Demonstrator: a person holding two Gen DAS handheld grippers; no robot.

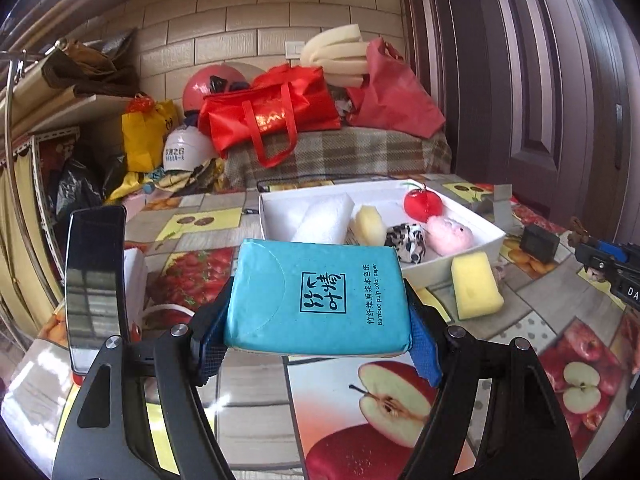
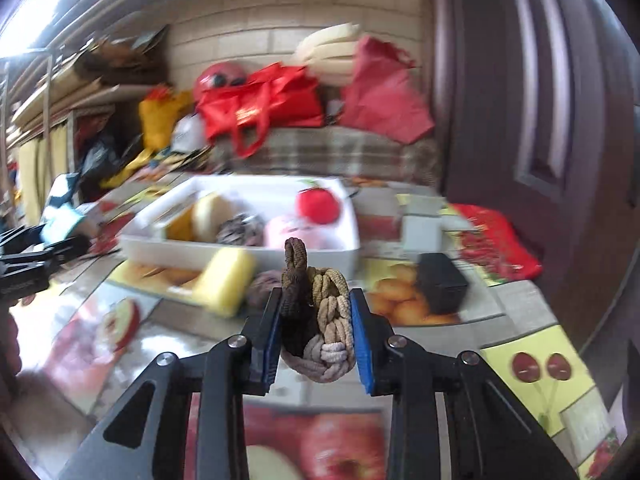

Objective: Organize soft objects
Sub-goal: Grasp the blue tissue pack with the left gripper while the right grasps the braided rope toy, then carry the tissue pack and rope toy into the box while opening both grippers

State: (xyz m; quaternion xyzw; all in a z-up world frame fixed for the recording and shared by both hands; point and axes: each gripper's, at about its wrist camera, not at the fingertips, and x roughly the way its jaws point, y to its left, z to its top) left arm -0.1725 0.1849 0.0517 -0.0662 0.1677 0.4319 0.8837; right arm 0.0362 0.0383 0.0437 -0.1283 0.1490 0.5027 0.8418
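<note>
My left gripper [image 1: 316,312] is shut on a turquoise tissue pack [image 1: 316,296], held flat above the table in front of the white tray [image 1: 456,258]. Inside the tray lie a white foam roll [image 1: 324,220], a pale sponge [image 1: 370,224], a spotted cloth toy [image 1: 406,242], a pink plush [image 1: 448,234] and a red ball [image 1: 422,204]. A yellow sponge [image 1: 476,284] lies on the table by the tray's near right corner. My right gripper [image 2: 316,322] is shut on a bundle of braided brown and beige hair ties [image 2: 316,320], just short of the tray [image 2: 240,254].
A black box [image 2: 442,288] sits on the fruit-print tablecloth right of the tray. A white container [image 1: 134,280] stands at the left. Behind the table are red bags [image 1: 272,112], a yellow bag [image 1: 146,136] and a dark door [image 1: 540,80] on the right.
</note>
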